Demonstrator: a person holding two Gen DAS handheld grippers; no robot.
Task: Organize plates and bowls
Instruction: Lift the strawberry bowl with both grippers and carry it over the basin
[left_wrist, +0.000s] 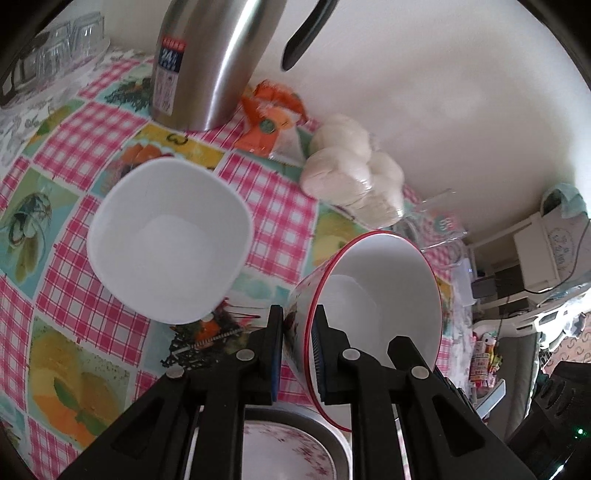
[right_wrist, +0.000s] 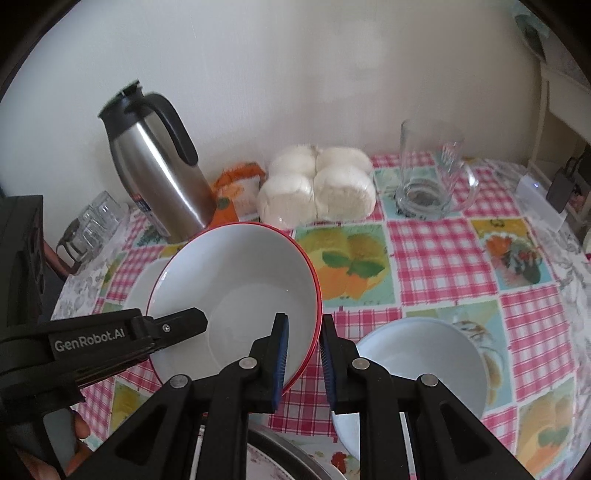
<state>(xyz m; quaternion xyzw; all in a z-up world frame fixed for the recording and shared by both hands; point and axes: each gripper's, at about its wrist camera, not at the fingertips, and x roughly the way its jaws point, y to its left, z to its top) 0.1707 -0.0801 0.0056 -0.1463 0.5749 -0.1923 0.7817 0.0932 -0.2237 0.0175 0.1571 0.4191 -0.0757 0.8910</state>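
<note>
Left gripper (left_wrist: 299, 354): you are clamping it on the near-left wall of the red-rimmed bowl (left_wrist: 373, 317), one pad inside, one outside.
Right gripper (right_wrist: 303, 362): you are pinching the same bowl's right wall (right_wrist: 314, 295), pads pressed to either face of the rim.
Why two grips: judging by the opposite holds, you are sharing the load so the tilted bowl is not twisting out of either pinch.
Red-rimmed bowl: it is hanging clear of the checked tablecloth (right_wrist: 443, 251), mouth tipped toward you, above the near edge.
Flowered plate (left_wrist: 280, 454): it is lying in a grey tray directly below the grippers, a likely landing spot.
White bowl (left_wrist: 170, 240): it is sitting left of the held bowl, apart from it.
Pale bowl (right_wrist: 421, 369): it is waiting near right, just beside the right gripper.
Far side: steel flask (right_wrist: 162, 173), wrapped buns (right_wrist: 317, 188) and glass jug (right_wrist: 428, 173) are standing along the wall, well apart from the lift.
</note>
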